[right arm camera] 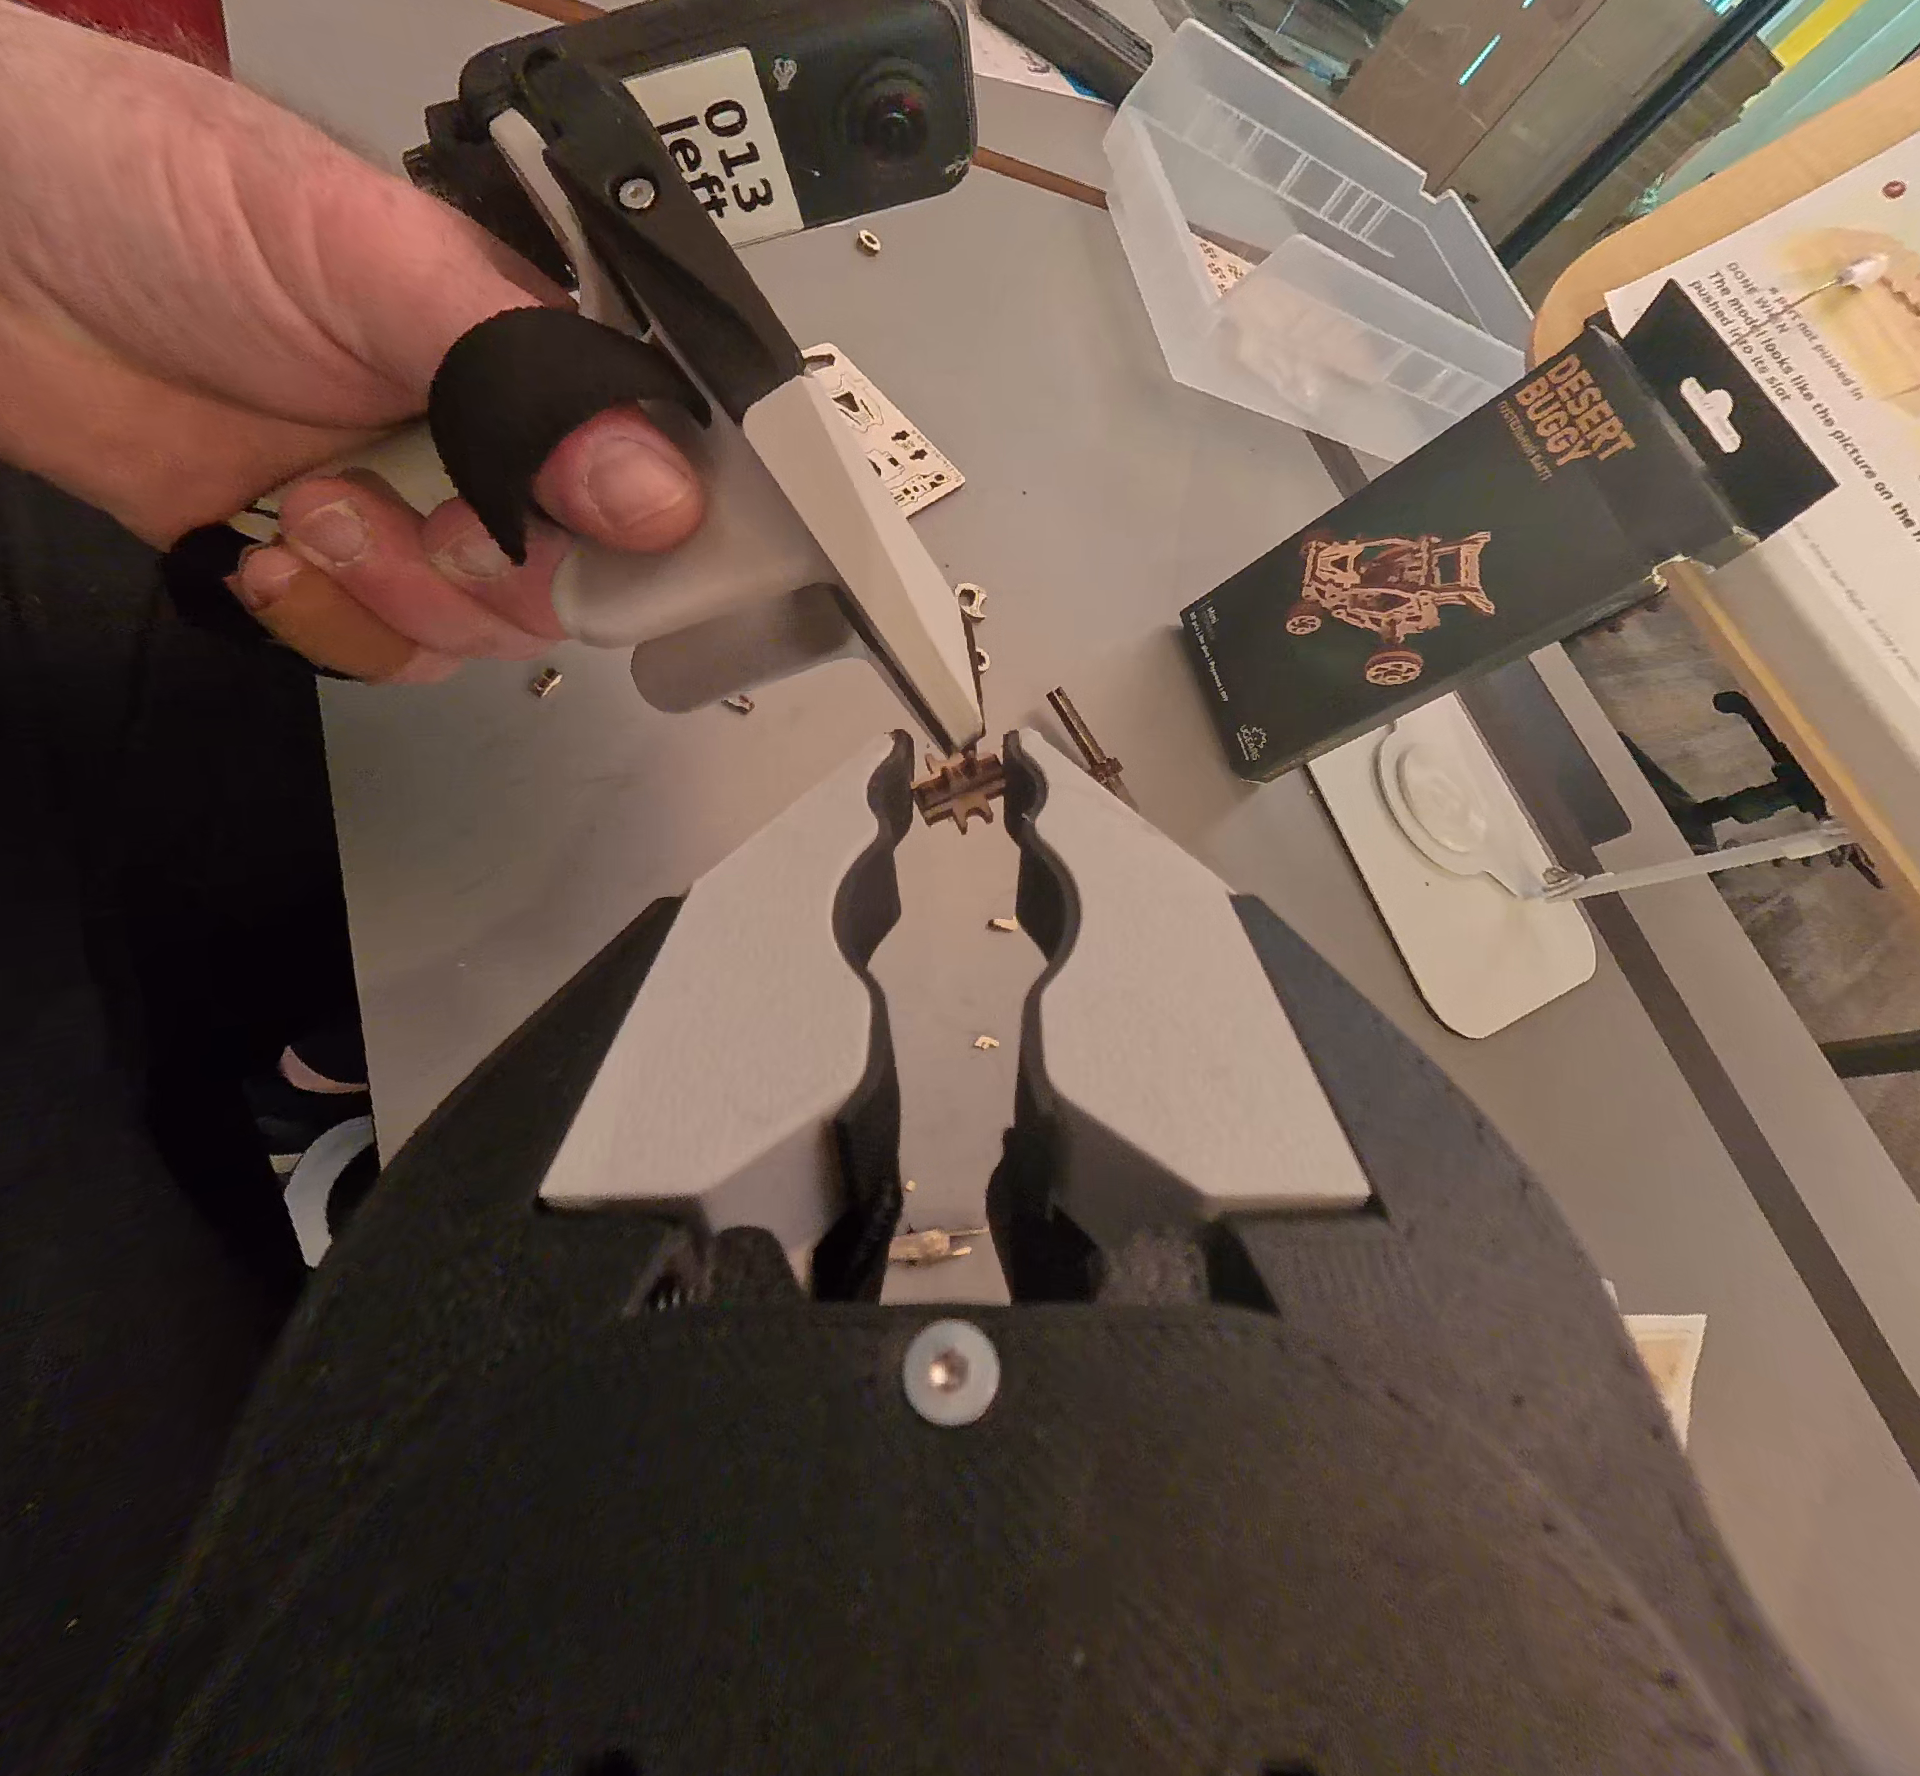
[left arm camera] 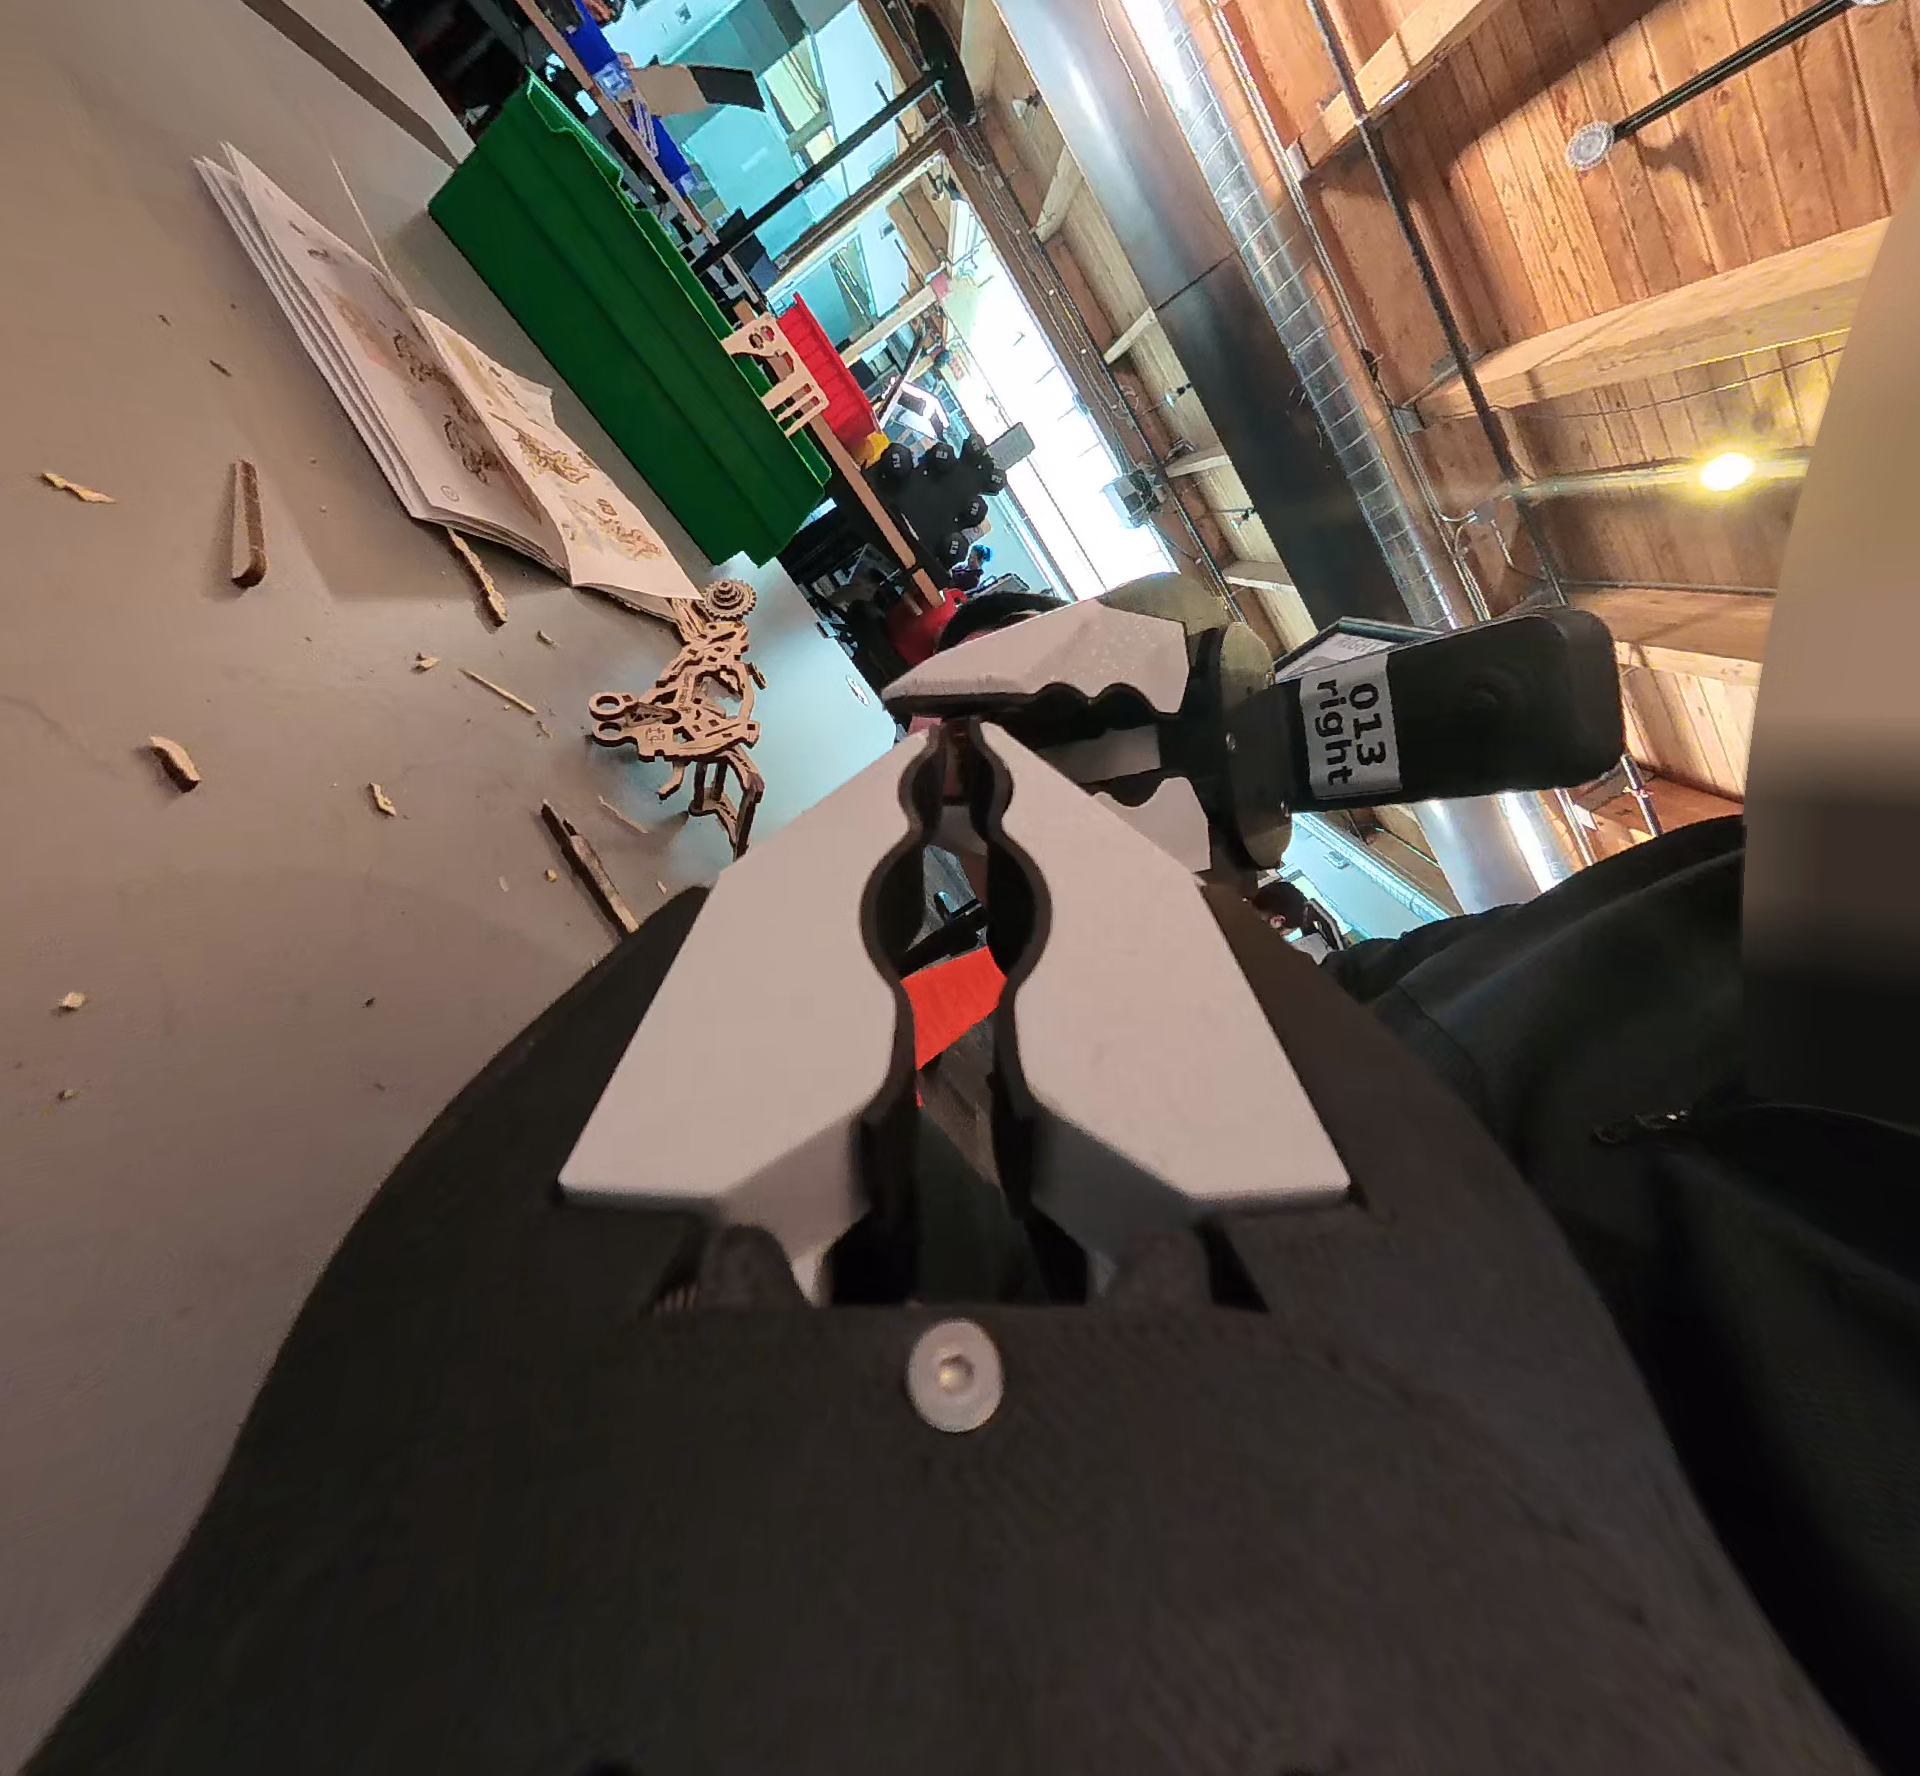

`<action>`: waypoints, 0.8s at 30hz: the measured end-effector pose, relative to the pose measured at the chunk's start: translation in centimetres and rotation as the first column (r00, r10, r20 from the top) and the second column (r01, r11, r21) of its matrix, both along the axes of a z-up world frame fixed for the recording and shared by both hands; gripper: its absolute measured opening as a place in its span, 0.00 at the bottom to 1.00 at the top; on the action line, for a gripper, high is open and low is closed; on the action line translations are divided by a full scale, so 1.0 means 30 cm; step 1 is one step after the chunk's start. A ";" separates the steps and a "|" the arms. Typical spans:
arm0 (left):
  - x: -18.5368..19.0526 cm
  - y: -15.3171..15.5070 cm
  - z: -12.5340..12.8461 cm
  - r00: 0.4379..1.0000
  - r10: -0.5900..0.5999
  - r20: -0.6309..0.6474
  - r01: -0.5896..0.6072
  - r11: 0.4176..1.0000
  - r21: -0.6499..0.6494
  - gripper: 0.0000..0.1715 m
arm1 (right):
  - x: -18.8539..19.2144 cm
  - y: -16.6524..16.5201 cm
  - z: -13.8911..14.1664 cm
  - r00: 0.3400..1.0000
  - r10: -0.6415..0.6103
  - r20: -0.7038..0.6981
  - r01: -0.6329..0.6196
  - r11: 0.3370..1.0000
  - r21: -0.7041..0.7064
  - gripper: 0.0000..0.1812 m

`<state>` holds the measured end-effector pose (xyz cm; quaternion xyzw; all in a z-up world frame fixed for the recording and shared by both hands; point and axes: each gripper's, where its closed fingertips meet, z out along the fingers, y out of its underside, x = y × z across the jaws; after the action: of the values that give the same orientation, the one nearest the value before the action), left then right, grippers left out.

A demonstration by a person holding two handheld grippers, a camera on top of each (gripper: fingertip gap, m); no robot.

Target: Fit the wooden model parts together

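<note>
Right gripper (right arm camera: pixel 958 762) pinching small wooden part (right arm camera: pixel 958 793) mid-frame; left gripper (right arm camera: pixel 961 727) tips pressed together, touching its top edge. Desk (right arm camera: pixel 1091 500) beyond has open room.

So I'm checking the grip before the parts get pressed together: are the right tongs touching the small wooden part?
Touching. The right wrist view shows the right tongs pinching the small wooden part from both sides, no gap.
</note>
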<state>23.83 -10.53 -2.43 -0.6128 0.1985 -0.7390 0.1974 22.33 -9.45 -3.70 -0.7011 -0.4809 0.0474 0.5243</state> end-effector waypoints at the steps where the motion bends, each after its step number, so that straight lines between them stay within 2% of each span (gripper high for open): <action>1: 0.000 -0.001 0.000 1.000 -0.004 0.001 0.004 1.000 0.001 0.01 | -0.002 -0.001 0.000 1.000 0.002 -0.003 -0.002 1.000 -0.003 0.08; 7: -0.001 -0.006 0.003 0.999 -0.031 0.021 0.032 0.999 -0.014 0.08 | -0.001 0.000 -0.001 1.000 0.002 -0.016 -0.003 1.000 -0.012 0.08; 9: 0.002 -0.018 0.004 0.998 -0.059 0.033 0.060 0.998 -0.024 0.07 | 0.000 0.001 -0.001 1.000 0.001 -0.017 -0.001 1.000 -0.015 0.08; 18: 0.005 -0.017 0.002 0.998 -0.053 0.023 0.053 0.999 -0.013 0.03 | -0.006 0.000 -0.005 1.000 0.001 -0.013 -0.001 1.000 -0.020 0.08; 24: -0.014 -0.008 0.016 0.999 -0.033 0.025 0.032 0.998 0.053 0.00 | -0.006 -0.002 -0.003 0.998 -0.001 -0.068 -0.004 0.998 -0.070 0.11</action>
<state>23.41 -10.77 -1.94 -0.5944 0.2250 -0.7446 0.2041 22.14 -9.52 -3.80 -0.7166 -0.4614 0.0886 0.5155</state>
